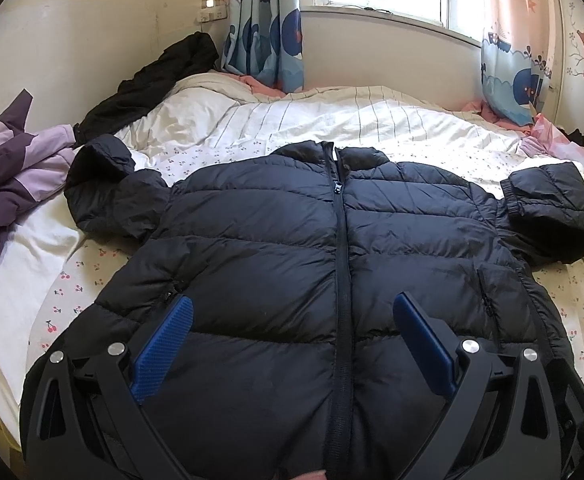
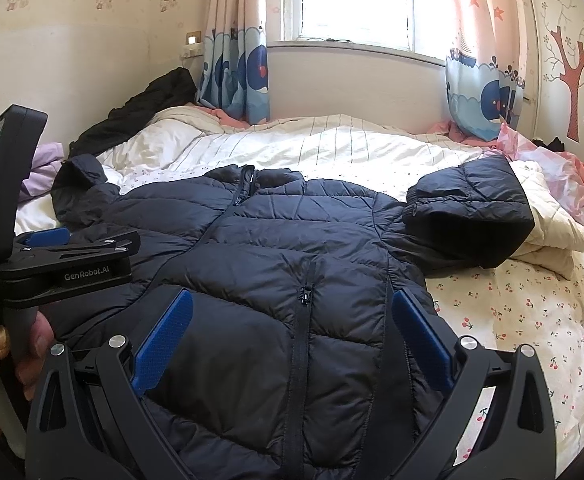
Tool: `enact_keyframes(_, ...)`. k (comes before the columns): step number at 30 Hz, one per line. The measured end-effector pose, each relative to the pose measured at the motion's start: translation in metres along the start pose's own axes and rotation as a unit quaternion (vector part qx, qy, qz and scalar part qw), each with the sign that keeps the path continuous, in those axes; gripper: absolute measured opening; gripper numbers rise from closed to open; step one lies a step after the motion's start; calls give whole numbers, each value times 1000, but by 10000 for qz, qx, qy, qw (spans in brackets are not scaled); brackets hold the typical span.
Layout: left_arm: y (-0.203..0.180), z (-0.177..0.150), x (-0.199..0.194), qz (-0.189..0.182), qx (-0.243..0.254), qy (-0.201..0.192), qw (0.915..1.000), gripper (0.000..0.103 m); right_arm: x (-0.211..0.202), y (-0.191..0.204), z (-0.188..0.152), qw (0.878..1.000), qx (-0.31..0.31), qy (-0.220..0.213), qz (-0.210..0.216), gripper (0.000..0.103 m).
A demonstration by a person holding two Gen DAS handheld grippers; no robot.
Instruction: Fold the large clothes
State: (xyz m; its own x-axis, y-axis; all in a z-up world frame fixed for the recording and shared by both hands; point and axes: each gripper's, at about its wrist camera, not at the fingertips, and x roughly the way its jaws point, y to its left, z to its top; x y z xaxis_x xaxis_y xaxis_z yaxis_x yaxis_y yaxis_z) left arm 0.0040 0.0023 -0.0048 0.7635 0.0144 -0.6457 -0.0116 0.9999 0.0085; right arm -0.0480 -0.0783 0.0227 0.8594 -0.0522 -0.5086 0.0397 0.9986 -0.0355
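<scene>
A dark navy puffer jacket lies front up and zipped on the bed, collar toward the window, hem nearest me. Both sleeves are bent back on themselves: the left sleeve and the right sleeve. My left gripper hovers open over the jacket's lower front, its blue pads on either side of the zipper. My right gripper is open above the jacket's right half, over a pocket zipper. The left gripper's body and the hand holding it show at the left of the right wrist view.
The bed has a cherry-print sheet and a striped white duvet behind the jacket. A purple garment and a black garment lie at the left. A cream and pink quilt sits at the right. Curtains frame the window.
</scene>
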Motion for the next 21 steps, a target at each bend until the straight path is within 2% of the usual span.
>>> enact_keyframes(4,2,0,2,10,-27,81,10000,96,-1,-3,0,10000,11,-24,-21,96)
enact_keyframes(7,5,-1,8,-120,-145,285,9994,96,-2,-4,1,10000,21,-46,-22,96)
enact_keyframes(13,7,-3,8,-404,-357,320,9980,96,-5,-8,2,9999,45,-89,-24,96)
enact_keyframes(21,3,-6,11,-361,-348,437,9978,96,-7,-10,2,9999,17,-123,-87,96)
